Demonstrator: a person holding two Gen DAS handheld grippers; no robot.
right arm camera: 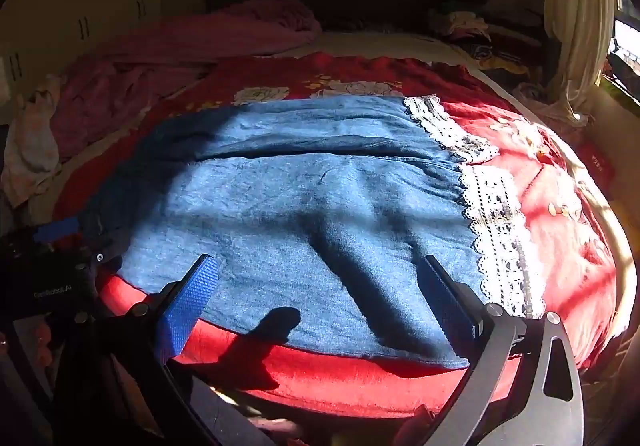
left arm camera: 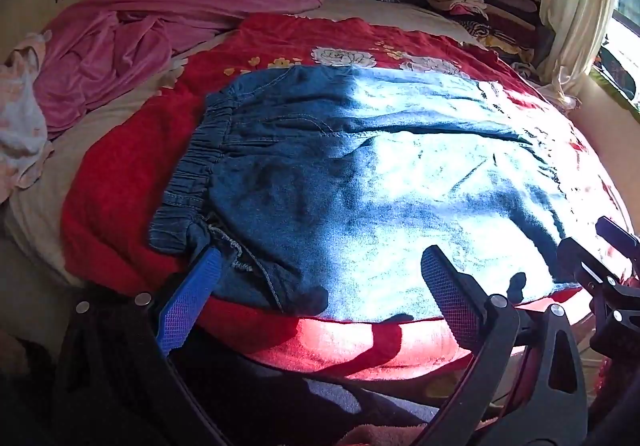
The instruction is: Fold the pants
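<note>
Hard sunlight enters from the window (left arm camera: 624, 58) at right, overexposing the denim pants (left arm camera: 400, 182) in the left wrist view. The right wrist view is darker, with sharp finger shadows. Fisheye distortion bends all edges; corners vignette black.

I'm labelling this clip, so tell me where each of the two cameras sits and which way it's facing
Left wrist: on the left gripper, angled down at the elastic waistband end of the denim pants; its open fingers show, plus the right gripper at the right edge.
Right wrist: on the right gripper, angled down at the lace hem; its open fingers show.
Shared: pants, red blanket, pink bedding.
</note>
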